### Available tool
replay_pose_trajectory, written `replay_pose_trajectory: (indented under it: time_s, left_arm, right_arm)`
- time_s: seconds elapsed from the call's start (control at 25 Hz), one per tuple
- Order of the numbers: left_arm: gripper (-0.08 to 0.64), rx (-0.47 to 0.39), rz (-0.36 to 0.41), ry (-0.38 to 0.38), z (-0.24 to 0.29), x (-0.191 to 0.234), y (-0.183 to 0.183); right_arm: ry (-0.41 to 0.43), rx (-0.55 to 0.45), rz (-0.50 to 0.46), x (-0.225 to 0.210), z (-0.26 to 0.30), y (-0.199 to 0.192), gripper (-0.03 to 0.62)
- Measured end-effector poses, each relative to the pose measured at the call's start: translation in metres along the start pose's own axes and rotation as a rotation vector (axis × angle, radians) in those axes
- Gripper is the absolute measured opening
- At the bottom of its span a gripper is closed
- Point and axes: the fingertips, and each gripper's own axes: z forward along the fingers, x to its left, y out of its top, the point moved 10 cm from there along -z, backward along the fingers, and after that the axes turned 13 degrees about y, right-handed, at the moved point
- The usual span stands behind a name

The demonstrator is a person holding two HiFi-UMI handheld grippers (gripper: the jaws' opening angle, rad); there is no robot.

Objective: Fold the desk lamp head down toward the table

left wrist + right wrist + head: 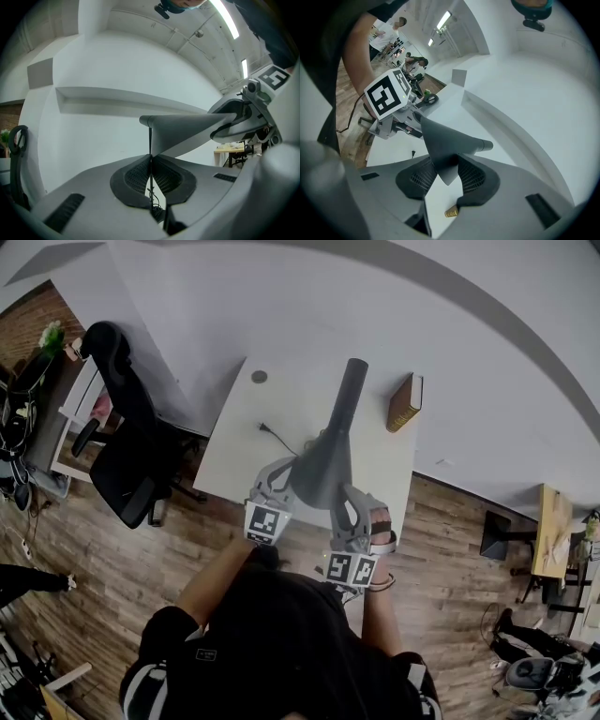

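Head view showed a white desk (pixel 234 451) pushed against a white wall (pixel 328 296) in a room with a wood-plank floor (pixel 122 549). A black office chair (pixel 127 451) stood just left of the desk, and a smaller wooden table (pixel 551 521) stood well apart on the right. A brown book (pixel 405 401) lay near the desk's right edge. A round cable hole (pixel 259 376) sat close to the wall, and a black cord (pixel 274 437) trailed across the top.

The gray, cone-shaped lamp head (pixel 328 460) hung over the middle of the desk, its narrow end pointing toward the wall and its wide end toward the person.

In the left gripper view, the left hand-held gripper (pixel 150 164) was clenched, and its pads appeared to pinch the lamp's thin dark stem (pixel 150 138) below the head. In the right gripper view, the right hand-held gripper (pixel 443 171) grasped the wide rim of the lamp head between partly spread jaws. Strip lights (pixel 225 18) ran along the ceiling.
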Motion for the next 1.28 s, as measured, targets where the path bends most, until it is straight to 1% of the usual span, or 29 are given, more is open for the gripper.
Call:
replay_pose_trajectory:
  time_s: [0.12, 0.2, 0.24, 0.28, 0.32, 0.4, 0.52, 0.64, 0.72, 0.8, 0.84, 0.92, 1.0, 1.12, 1.28]
  left_arm:
    - [0.031, 0.033, -0.006, -0.009, -0.014, 0.005, -0.008]
    - [0.034, 0.060, 0.012, -0.024, -0.026, 0.008, -0.016]
    - [0.051, 0.069, 0.033, -0.029, -0.032, 0.011, -0.019]
    - [0.089, 0.072, 0.058, -0.033, -0.038, 0.013, -0.020]
    - [0.138, 0.067, 0.090, -0.041, -0.043, 0.015, -0.019]
    - [0.183, 0.042, 0.188, -0.074, -0.053, 0.017, -0.009]
    - [0.235, 0.024, 0.348, -0.158, -0.063, 0.015, 0.009]
    - [0.309, 0.028, 0.500, -0.249, -0.063, 0.010, 0.022]
    - [0.311, 0.009, 0.611, -0.274, -0.062, 0.007, 0.033]
    - [0.311, -0.024, 0.701, -0.290, -0.058, 0.003, 0.045]
    - [0.311, -0.042, 0.729, -0.301, -0.057, 0.002, 0.052]
    - [0.311, -0.071, 0.761, -0.327, -0.053, -0.002, 0.063]
    - [0.311, -0.087, 0.804, -0.349, -0.048, -0.005, 0.069]
    - [0.301, -0.081, 0.894, -0.374, -0.040, -0.009, 0.071]
    - [0.266, -0.081, 0.970, -0.414, -0.032, -0.016, 0.073]
  right_arm:
    - [0.001, 0.003, -0.004, 0.000, 0.000, 0.001, 0.146]
    - [0.003, 0.003, -0.004, -0.001, 0.000, 0.000, 0.146]
    - [0.004, 0.002, -0.004, -0.001, 0.000, 0.000, 0.146]
    - [0.004, 0.000, -0.004, -0.001, 0.001, 0.000, 0.146]
    - [0.004, -0.001, -0.004, -0.001, 0.000, 0.000, 0.146]
    - [0.004, -0.003, -0.004, -0.002, 0.000, -0.001, 0.146]
    - [0.005, -0.005, -0.002, -0.002, 0.000, -0.001, 0.146]
    - [0.005, -0.006, -0.003, -0.002, 0.001, -0.001, 0.146]
    - [0.004, -0.007, -0.005, -0.001, 0.001, -0.001, 0.146]
    - [0.005, -0.005, -0.010, -0.001, 0.001, -0.001, 0.146]
    - [0.006, -0.003, -0.013, -0.001, 0.002, 0.000, 0.145]
    - [0.007, -0.002, -0.015, -0.001, 0.002, 0.000, 0.145]
    - [0.007, -0.002, -0.019, -0.001, 0.001, 0.001, 0.144]
    - [0.009, -0.002, -0.023, 0.000, 0.000, 0.001, 0.144]
    - [0.012, -0.003, -0.028, -0.002, -0.001, 0.001, 0.144]
